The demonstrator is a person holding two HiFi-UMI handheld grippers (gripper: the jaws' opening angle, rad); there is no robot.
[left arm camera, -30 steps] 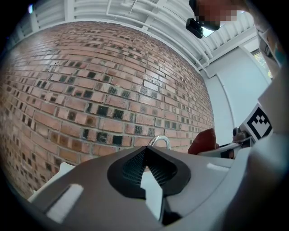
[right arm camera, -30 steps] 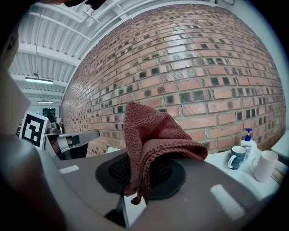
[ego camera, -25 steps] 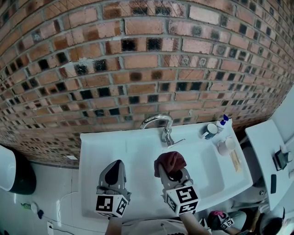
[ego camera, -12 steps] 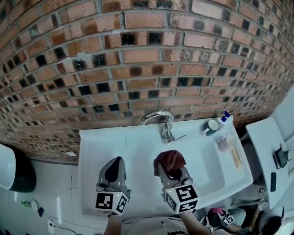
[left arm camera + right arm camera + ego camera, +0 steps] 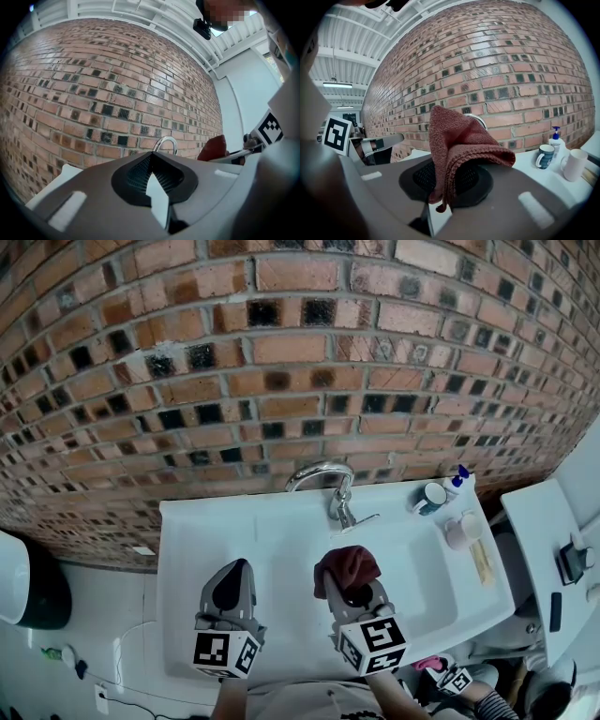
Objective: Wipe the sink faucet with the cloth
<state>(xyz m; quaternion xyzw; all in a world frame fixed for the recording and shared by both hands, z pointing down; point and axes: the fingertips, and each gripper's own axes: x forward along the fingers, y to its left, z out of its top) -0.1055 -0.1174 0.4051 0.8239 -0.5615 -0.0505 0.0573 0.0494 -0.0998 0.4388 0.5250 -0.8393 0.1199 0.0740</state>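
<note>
I am clenching a dark red cloth (image 5: 349, 567) in the jaws of my right gripper (image 5: 345, 589), holding it over the white sink (image 5: 272, 549), near the curved chrome faucet (image 5: 323, 482) by the brick wall (image 5: 281, 352). My left gripper (image 5: 236, 576) is hovering beside it, jaws pressed together on nothing.

left gripper (image 5: 233, 570): fingers (image 5: 231, 591) together, empty | right gripper (image 5: 353, 599): fingers clamped on cloth (image 5: 349, 565)

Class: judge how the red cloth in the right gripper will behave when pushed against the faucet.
Probably floppy: the cloth droops folded over the right gripper. Its knitted texture likely grips, not slides, and should mould round the curved faucet.
</note>
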